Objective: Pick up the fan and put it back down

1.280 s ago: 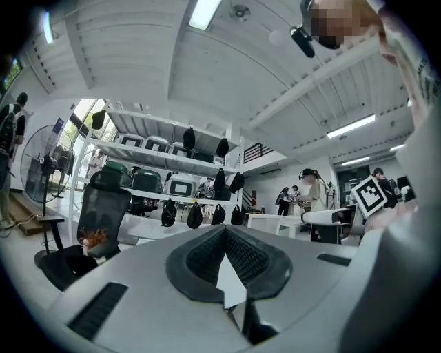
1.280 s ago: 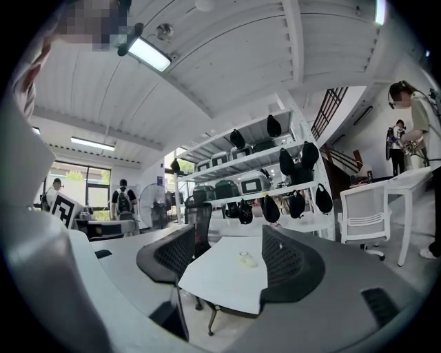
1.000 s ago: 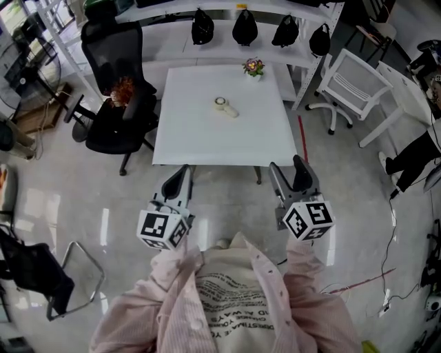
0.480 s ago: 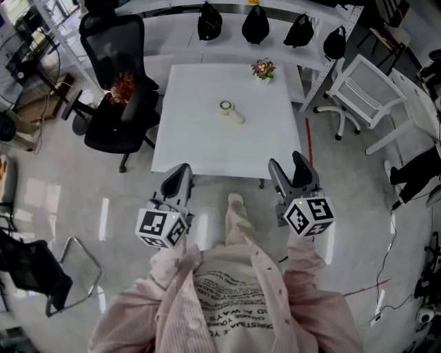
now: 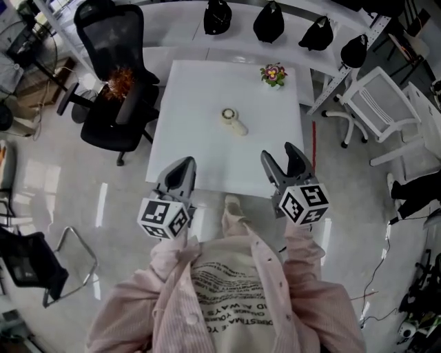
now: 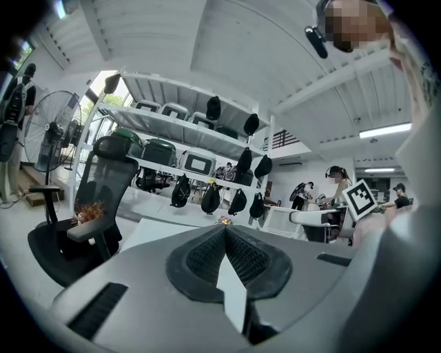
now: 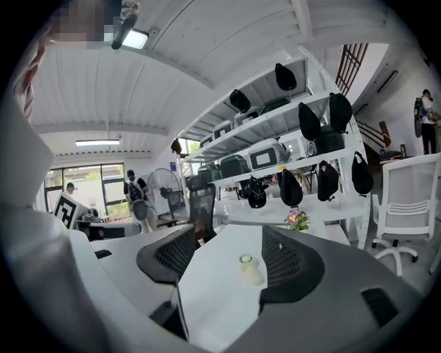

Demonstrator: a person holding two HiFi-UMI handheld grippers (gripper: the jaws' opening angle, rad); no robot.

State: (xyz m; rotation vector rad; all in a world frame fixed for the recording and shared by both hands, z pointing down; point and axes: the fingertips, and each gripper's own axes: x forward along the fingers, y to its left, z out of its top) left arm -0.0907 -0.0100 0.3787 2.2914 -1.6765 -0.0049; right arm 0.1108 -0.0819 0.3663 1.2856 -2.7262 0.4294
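A small cream hand-held fan (image 5: 233, 121) lies near the middle of the white table (image 5: 196, 83). In the right gripper view the fan (image 7: 249, 268) shows between the jaws but well ahead of them. My right gripper (image 5: 283, 159) hangs over the table's near edge, open and empty. At the near left corner of the table is my left gripper (image 5: 180, 169), shut with nothing in it. In the left gripper view its pads (image 6: 207, 256) meet at the tips, and the fan is hidden there.
A small pot of flowers (image 5: 274, 74) stands at the table's far right. A black office chair (image 5: 114, 65) is left of the table and a white chair (image 5: 377, 109) right of it. Black bags (image 5: 269, 21) hang on the shelving behind. Cables lie on the floor at right.
The person has stepped toward the table, and both grippers have come forward to its near edge. The fan has not moved. Neither gripper has changed its state.
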